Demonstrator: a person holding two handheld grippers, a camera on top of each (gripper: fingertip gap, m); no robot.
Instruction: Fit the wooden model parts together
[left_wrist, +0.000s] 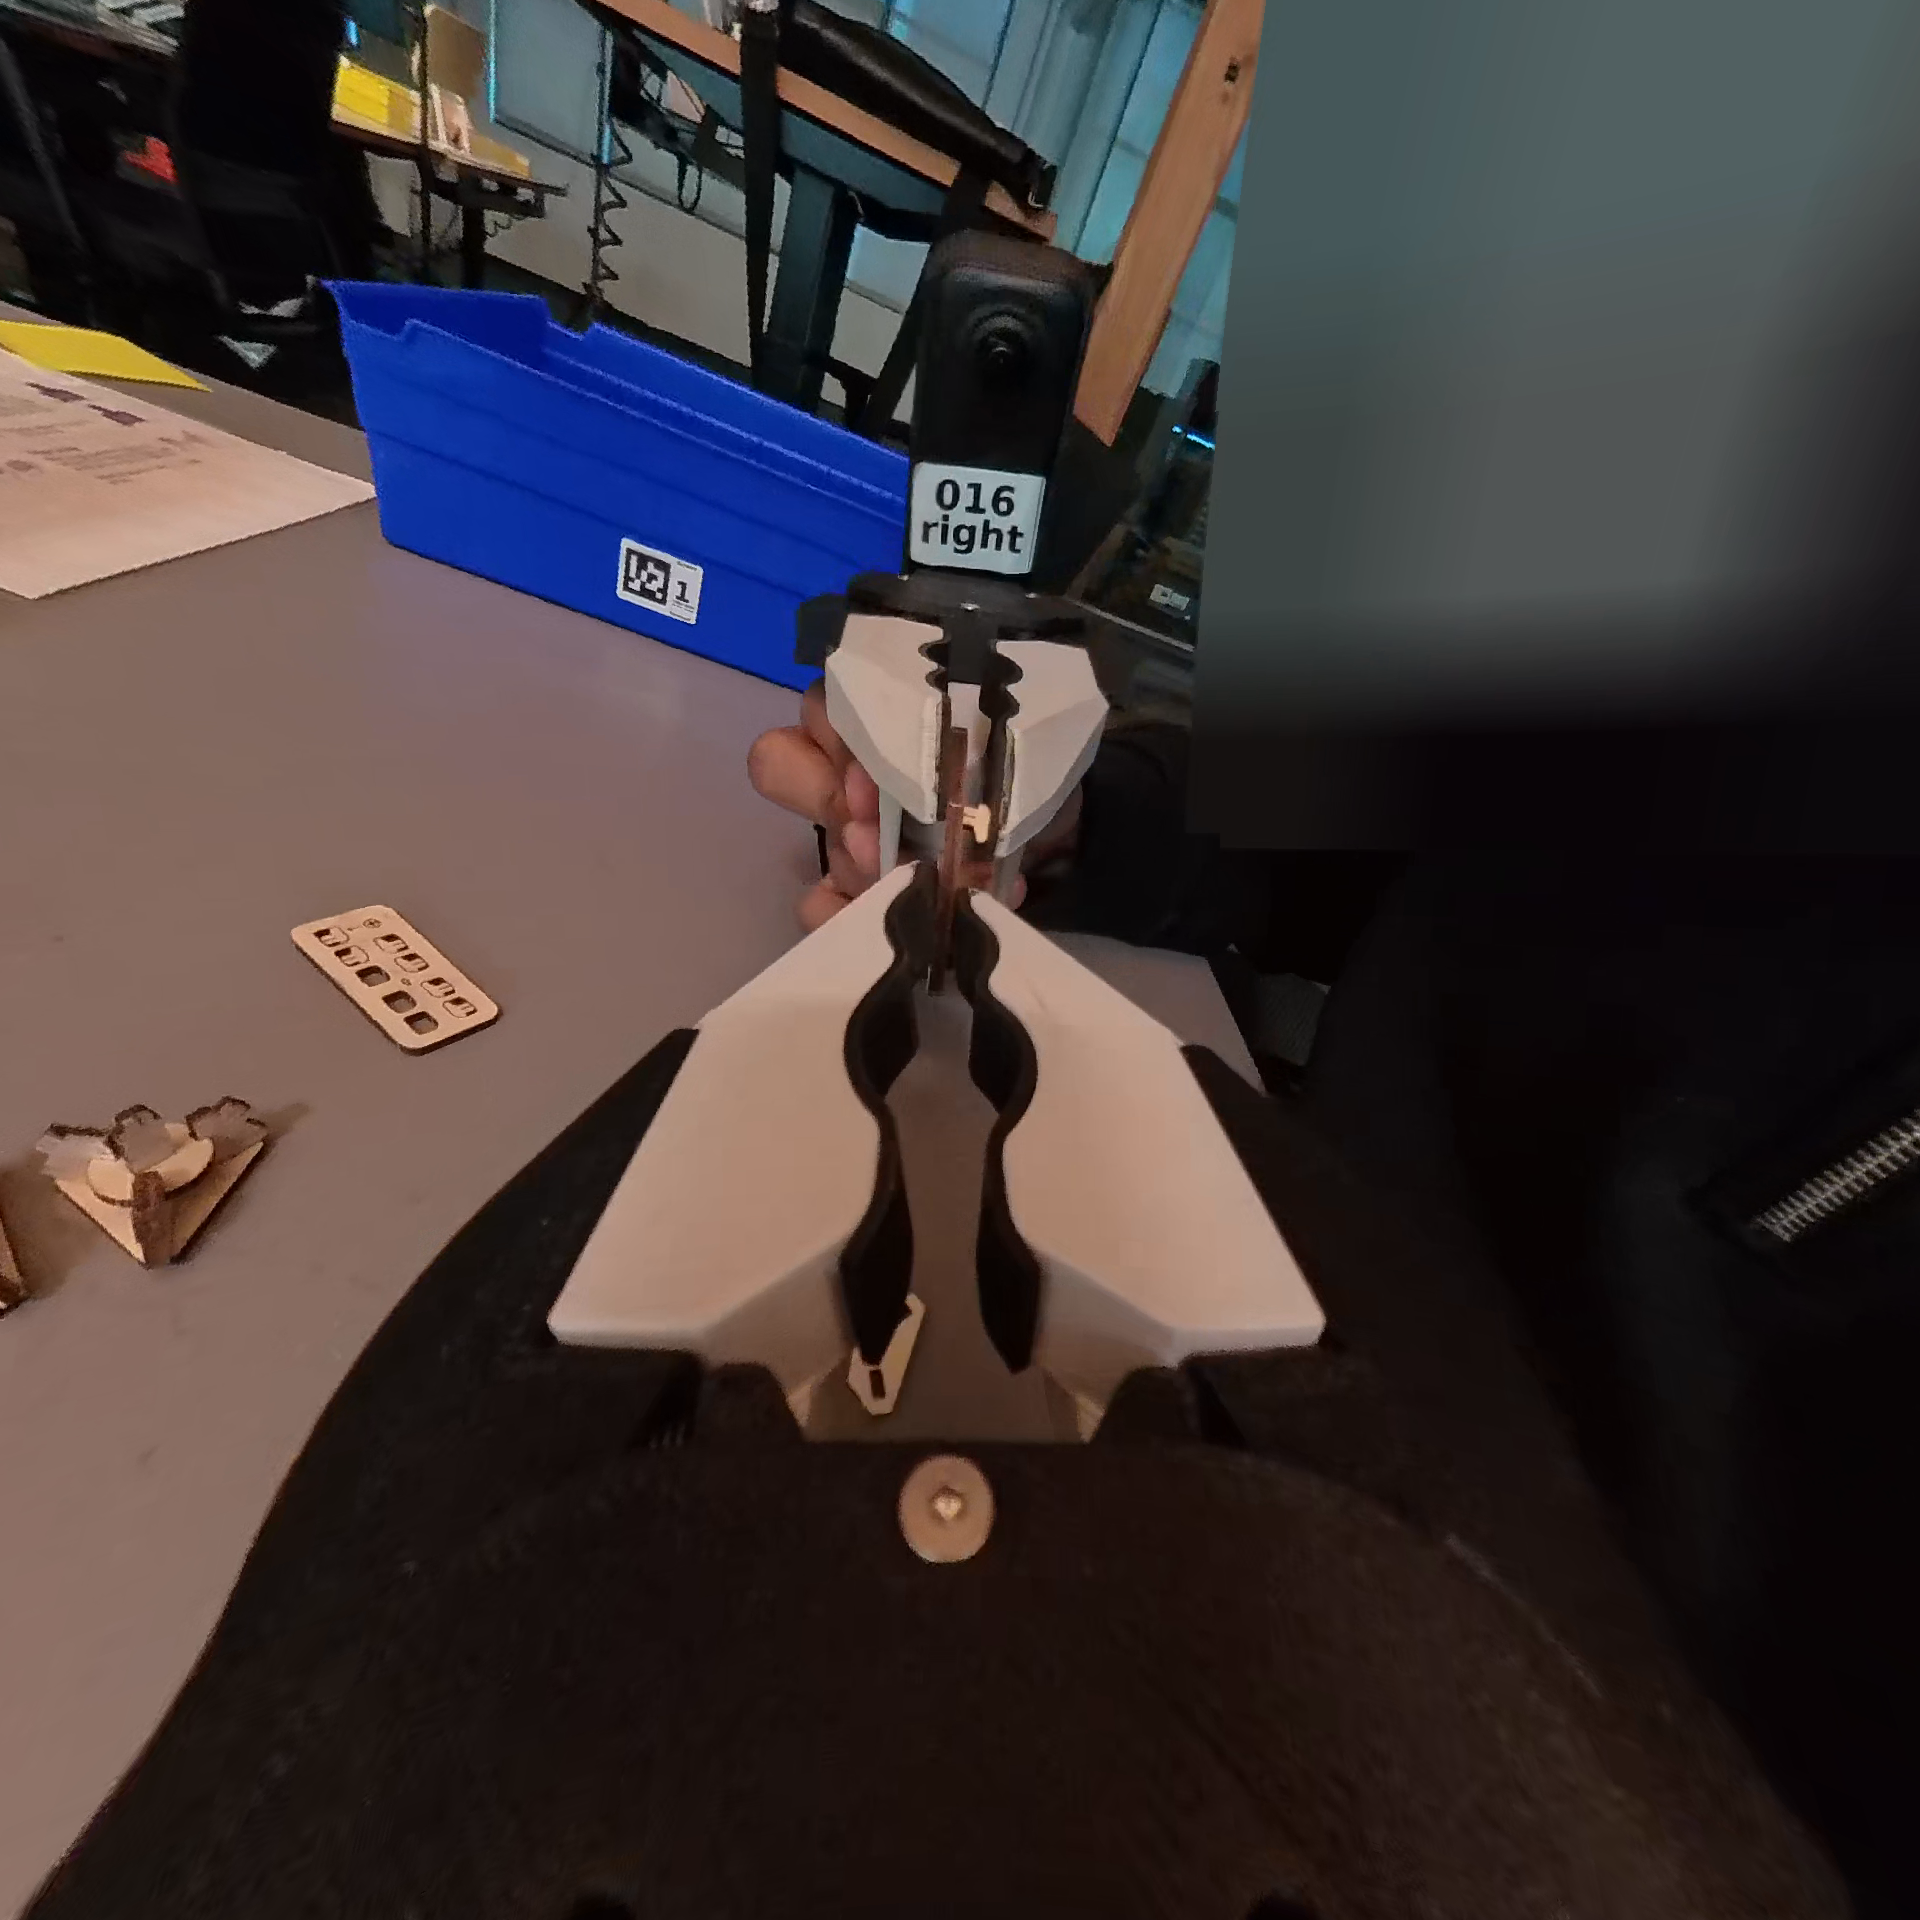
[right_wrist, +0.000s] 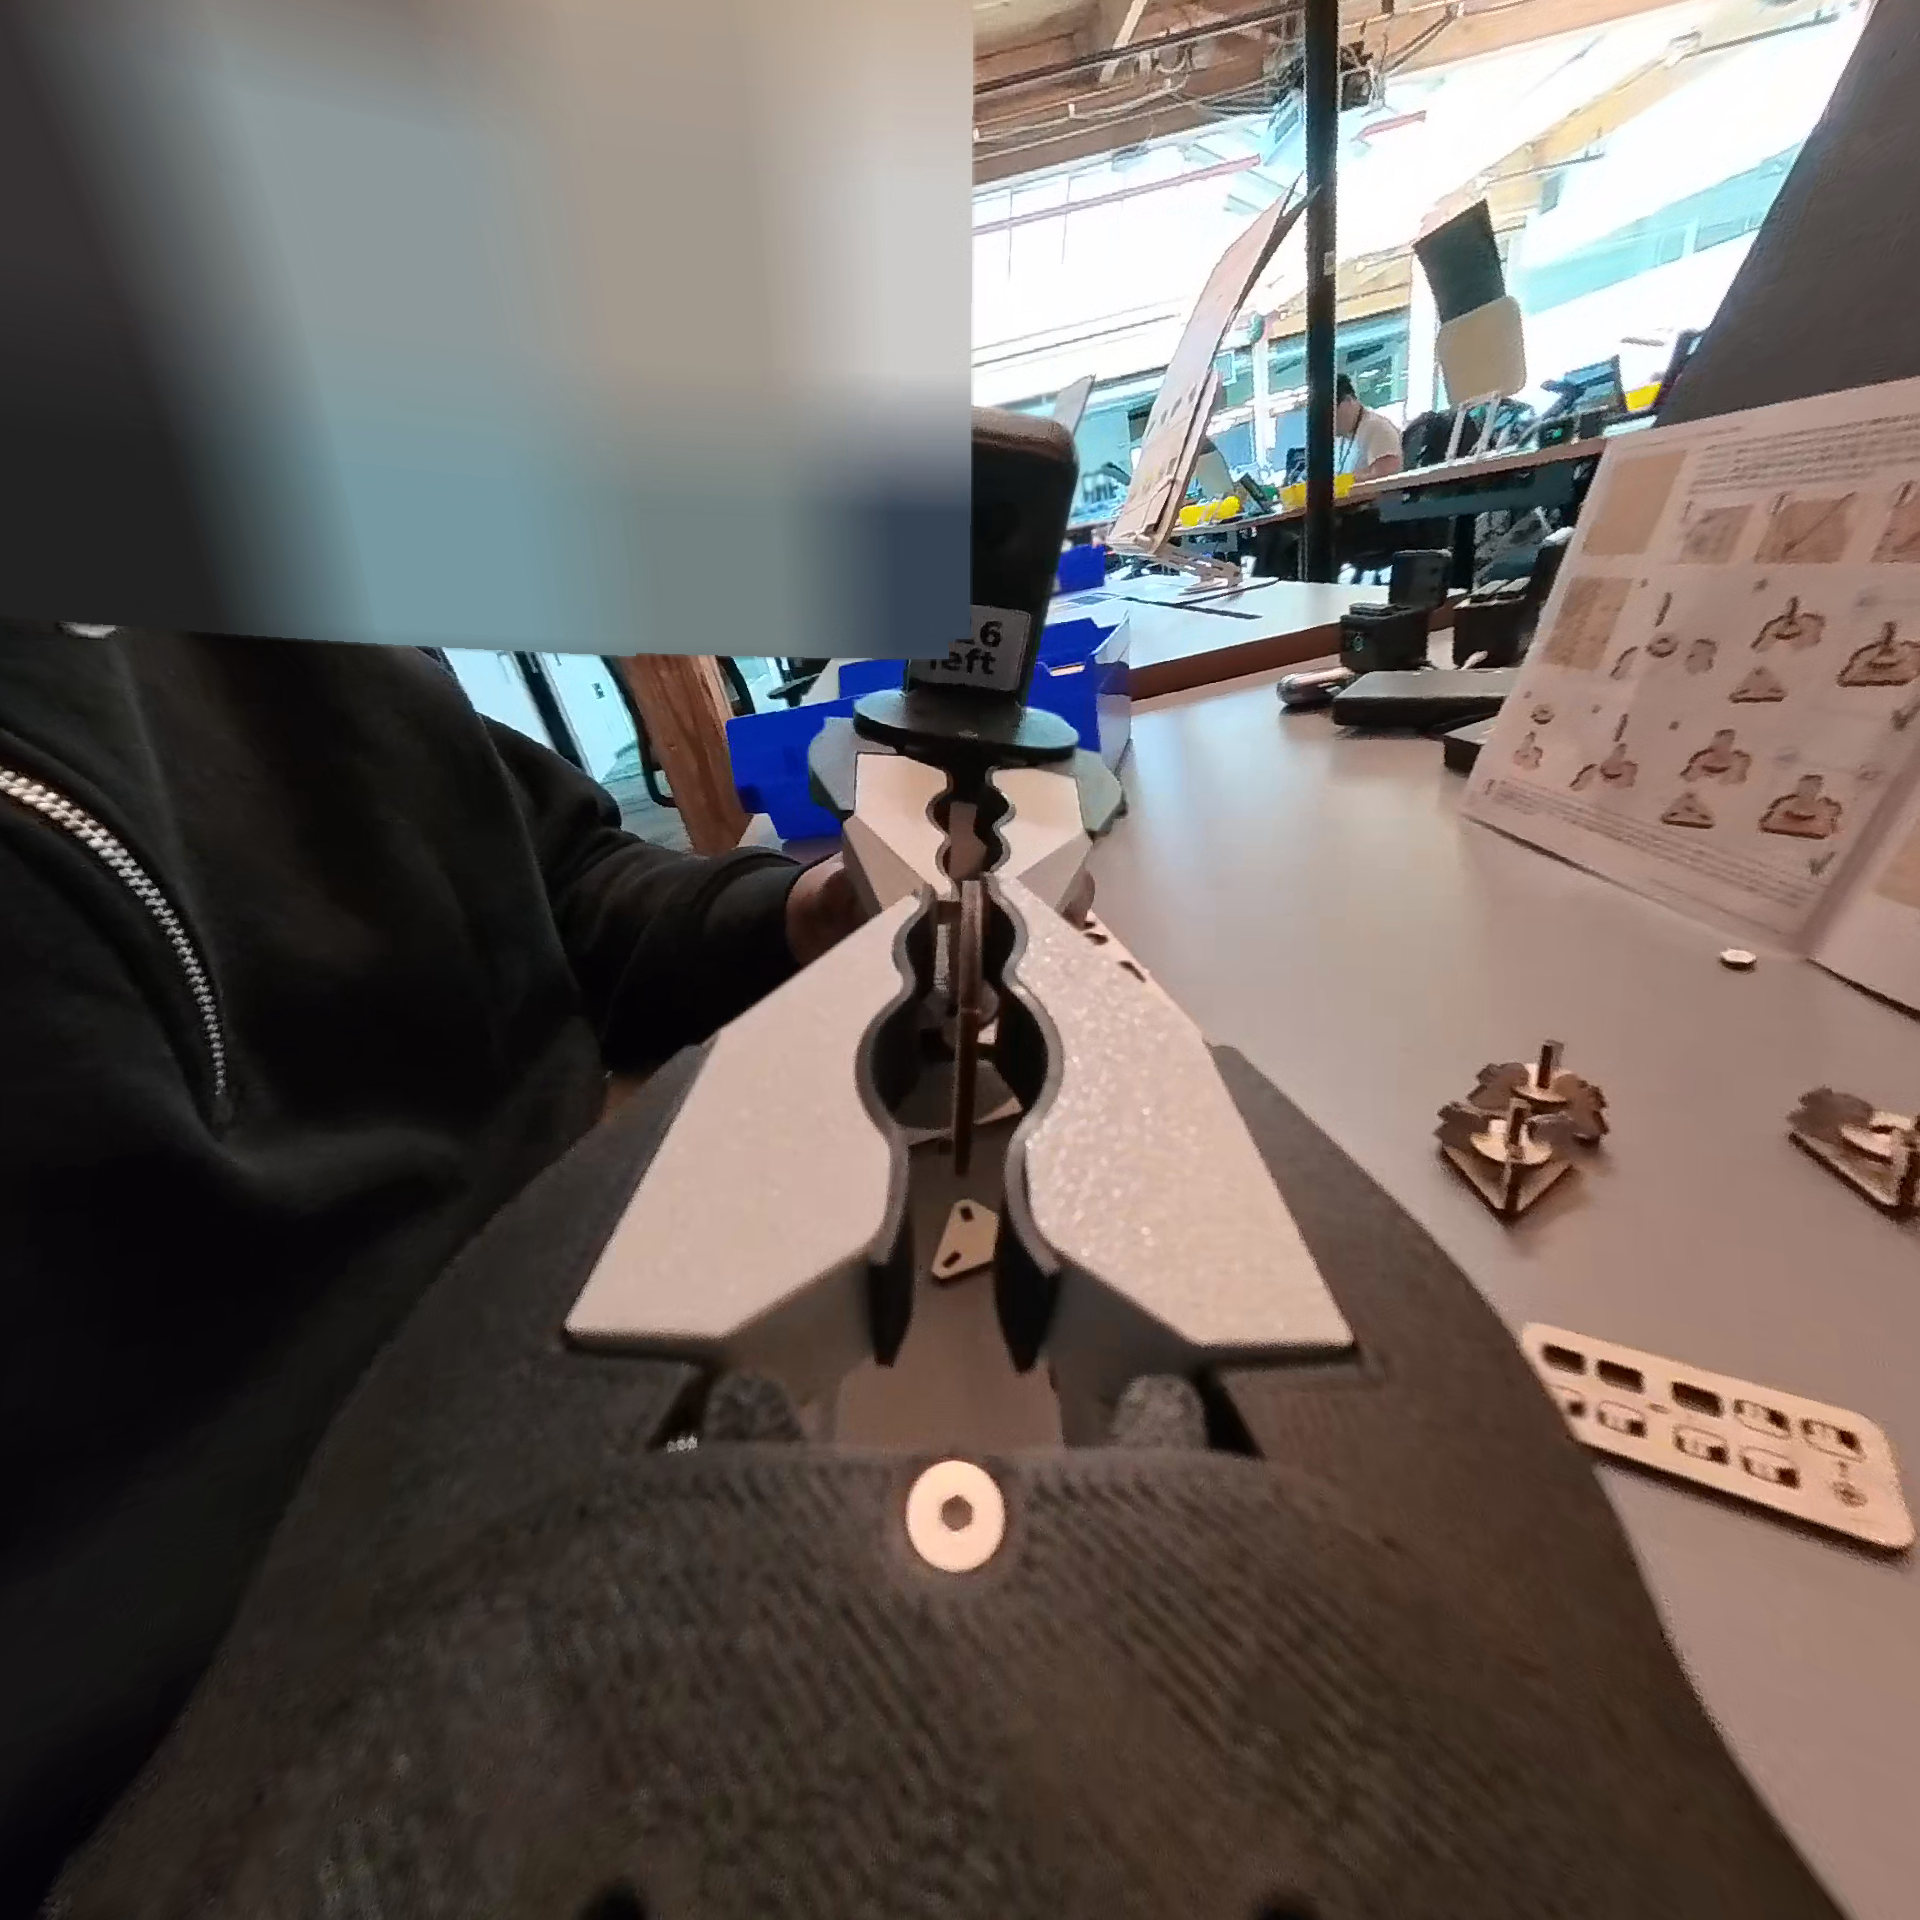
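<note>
Hiding its flat faces, edge-on wooden piece (left_wrist: 948, 914) sits between both grippers.

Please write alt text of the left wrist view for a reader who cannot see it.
Two handheld grippers meet tip to tip over a grey table, the left gripper and right gripper both closed on a thin wooden piece. A blue bin stands behind.

A workshop: long workbenches (right_wrist: 1455, 488), blue parts bins (left_wrist: 582, 468), exposed ceiling beams (right_wrist: 1143, 62)

A grey table (left_wrist: 436, 748) bears a blue bin (left_wrist: 582, 468), a punched wooden sheet (left_wrist: 395, 979) and a wooden model (left_wrist: 156, 1174).
</note>
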